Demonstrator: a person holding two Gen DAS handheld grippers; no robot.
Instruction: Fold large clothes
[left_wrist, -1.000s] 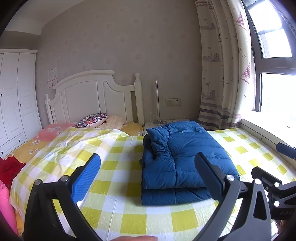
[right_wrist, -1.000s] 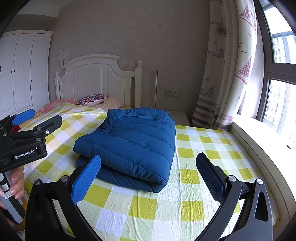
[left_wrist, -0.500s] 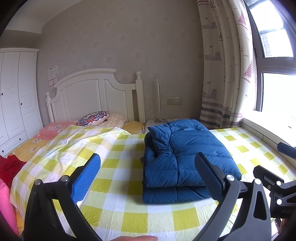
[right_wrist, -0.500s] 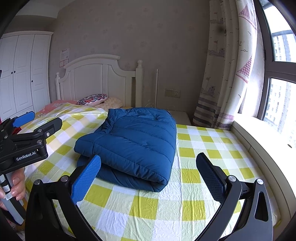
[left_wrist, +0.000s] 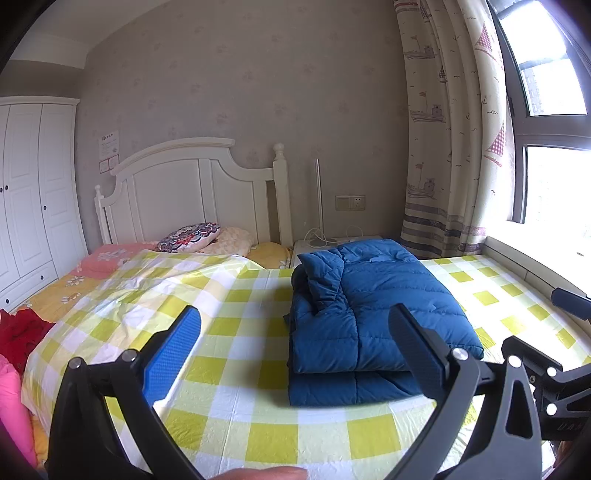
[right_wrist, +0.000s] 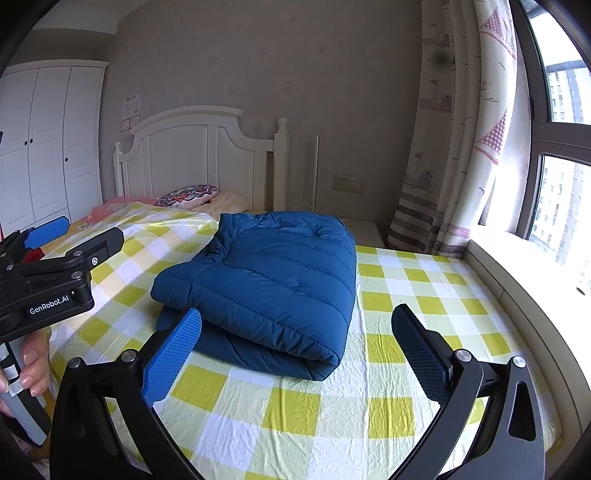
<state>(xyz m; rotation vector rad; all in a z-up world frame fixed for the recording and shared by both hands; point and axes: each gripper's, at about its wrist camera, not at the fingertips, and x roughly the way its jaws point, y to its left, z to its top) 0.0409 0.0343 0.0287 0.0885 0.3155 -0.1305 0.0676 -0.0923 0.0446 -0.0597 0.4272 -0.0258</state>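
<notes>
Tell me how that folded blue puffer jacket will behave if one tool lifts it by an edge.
The blue puffer jacket looks quilted and puffy, so probably light for its bulk. It is soft, so its stacked layers would likely sag and unfold. Its smooth shell may slip from a shallow pinch.

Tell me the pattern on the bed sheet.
Yellow-green and white checks on the sheet, clearest in the right wrist view.

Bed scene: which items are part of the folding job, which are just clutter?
Job: blue padded jacket, folded on the checked sheet; left gripper and right gripper, both open.
Clutter: patterned cushion, red garment, curtain.
</notes>
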